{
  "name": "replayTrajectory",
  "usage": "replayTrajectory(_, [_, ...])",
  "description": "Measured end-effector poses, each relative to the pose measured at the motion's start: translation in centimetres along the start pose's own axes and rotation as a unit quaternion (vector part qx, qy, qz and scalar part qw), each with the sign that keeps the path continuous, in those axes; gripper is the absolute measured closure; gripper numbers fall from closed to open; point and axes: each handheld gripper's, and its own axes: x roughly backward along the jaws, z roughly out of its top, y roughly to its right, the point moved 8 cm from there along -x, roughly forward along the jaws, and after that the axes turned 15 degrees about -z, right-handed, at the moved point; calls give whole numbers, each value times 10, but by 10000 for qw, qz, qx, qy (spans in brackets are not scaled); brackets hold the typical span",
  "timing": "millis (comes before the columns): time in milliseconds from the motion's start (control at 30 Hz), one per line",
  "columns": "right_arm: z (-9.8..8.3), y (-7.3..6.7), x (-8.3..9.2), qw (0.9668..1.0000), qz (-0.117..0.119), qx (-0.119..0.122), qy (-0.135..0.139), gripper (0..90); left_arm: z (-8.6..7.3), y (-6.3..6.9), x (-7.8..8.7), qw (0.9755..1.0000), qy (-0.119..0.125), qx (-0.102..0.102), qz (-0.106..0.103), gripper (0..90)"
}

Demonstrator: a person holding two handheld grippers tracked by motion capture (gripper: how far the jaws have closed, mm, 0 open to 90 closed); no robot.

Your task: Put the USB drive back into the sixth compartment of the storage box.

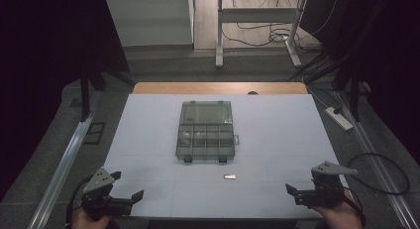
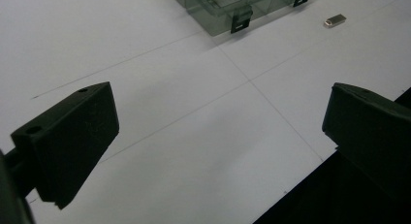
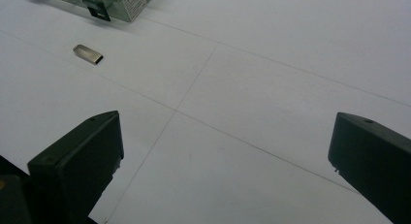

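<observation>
The left tool [image 1: 128, 189] and the right tool [image 1: 300, 184] rest at the near edge of the bench [image 1: 277, 130], both with jaws wide apart and empty. The small metal stick [image 1: 230, 177] lies flat between them, just before the open compartment box [image 1: 205, 132]. It looks light, stiff and slippery; I would pinch its long sides.

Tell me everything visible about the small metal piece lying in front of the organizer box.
The small metal piece is a flat, silvery, oblong item, like a tiny USB stick, with a loop or opening at one end. It lies flat on the white table, apart from the compartment box, and nothing touches it.
</observation>
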Motion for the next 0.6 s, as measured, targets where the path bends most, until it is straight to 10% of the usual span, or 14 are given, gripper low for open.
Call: replayTrajectory(600, [-1, -8, -3, 9991, 20, 393, -141, 3, -1, -1, 1, 10000, -5, 69, 29, 0])
